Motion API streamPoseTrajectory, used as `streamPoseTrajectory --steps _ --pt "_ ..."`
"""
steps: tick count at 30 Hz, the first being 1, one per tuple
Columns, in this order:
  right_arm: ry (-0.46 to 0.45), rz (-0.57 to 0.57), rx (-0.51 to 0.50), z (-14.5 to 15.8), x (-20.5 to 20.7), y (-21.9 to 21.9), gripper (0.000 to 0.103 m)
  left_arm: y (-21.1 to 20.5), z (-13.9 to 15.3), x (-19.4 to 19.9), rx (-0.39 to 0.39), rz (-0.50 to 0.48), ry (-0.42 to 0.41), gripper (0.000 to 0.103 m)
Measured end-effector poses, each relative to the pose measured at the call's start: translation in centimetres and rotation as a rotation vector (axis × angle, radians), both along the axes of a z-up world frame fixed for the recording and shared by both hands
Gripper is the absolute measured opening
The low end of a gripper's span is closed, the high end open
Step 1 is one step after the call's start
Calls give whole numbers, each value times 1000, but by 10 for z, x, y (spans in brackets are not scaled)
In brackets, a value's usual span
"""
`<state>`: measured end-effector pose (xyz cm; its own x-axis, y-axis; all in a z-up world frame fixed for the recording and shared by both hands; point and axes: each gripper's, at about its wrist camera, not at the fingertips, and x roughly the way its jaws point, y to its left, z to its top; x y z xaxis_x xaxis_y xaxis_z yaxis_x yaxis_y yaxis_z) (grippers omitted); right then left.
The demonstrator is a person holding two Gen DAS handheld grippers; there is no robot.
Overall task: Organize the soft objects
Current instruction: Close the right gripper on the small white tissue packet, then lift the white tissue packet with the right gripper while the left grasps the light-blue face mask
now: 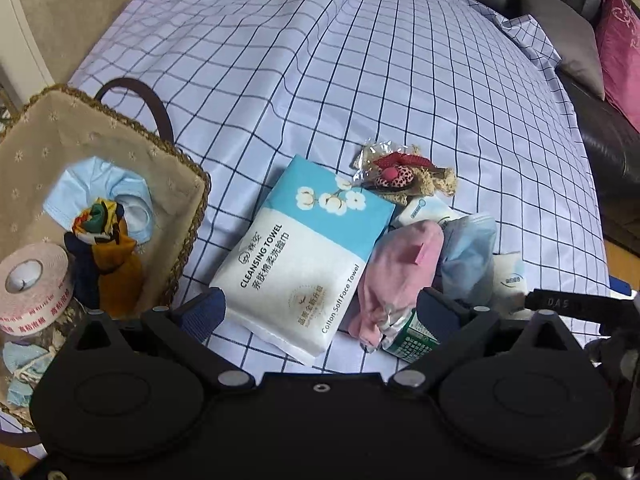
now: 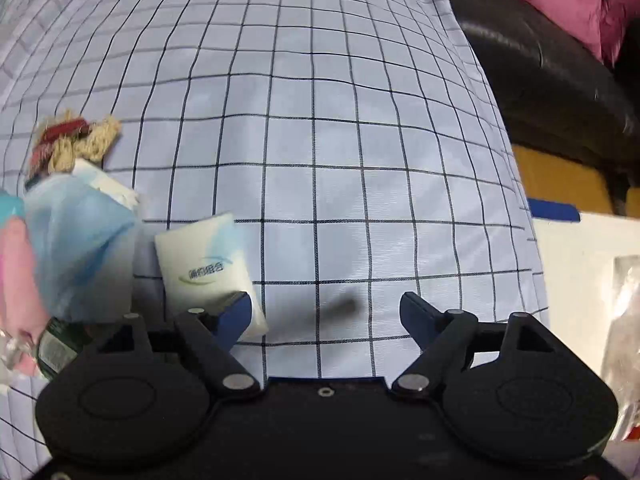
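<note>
The woven basket (image 1: 188, 200) stands at the left edge of the desk and already holds several soft items: a blue face mask (image 1: 96, 184), a multicoloured cloth bundle (image 1: 100, 236), a roll of tape (image 1: 32, 284) and some pale blue pieces low in its near corner. That part of the sorting appears done.

Left out on the checked cloth (image 1: 320, 80), just beside the basket, lies the cleansing towel pack (image 1: 304, 256). Touching its right side is a heap: a pink cloth (image 1: 400, 276), a blue mask (image 1: 468, 256), a red-and-lace hair ornament (image 1: 404, 172), a green packet (image 1: 412, 336) and small white wipe packets (image 2: 208, 268).

The left gripper (image 1: 320, 312) hovers above the towel pack, jaws wide, holding nothing. The right gripper (image 2: 326, 316) is low over the cloth at the heap's right side, jaws partly open and empty, its left finger against the nearest wipe packet.

Judgement: roughly half remains; the whole heap and the towel pack are still to be binned.
</note>
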<state>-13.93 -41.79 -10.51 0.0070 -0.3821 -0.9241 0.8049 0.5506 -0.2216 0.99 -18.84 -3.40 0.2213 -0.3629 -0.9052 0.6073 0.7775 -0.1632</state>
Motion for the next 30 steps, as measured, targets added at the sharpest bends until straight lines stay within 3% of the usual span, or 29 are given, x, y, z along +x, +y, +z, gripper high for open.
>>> streamPoseTrajectory --steps 3,6,9,14,19,24,30 --pt "-88 -8 77 5 -2 -2 81 0 -1 2 5 13 9 99" --pt "-120 36 128 0 11 6 81 0 -2 2 9 19 11 99" --pt "-91 80 132 -9 29 17 78 1 -2 2 10 19 12 99" --pt "-38 90 126 -29 41 22 58 1 -4 3 13 20 16 99" --pt "-41 101 117 -34 38 24 54 0 -2 4 11 13 19 99" --pt "-10 19 81 -23 10 8 54 1 0 3 2 3 22 99" --pt "25 -106 114 -14 -31 0 53 2 1 0 5 -9 21 99"
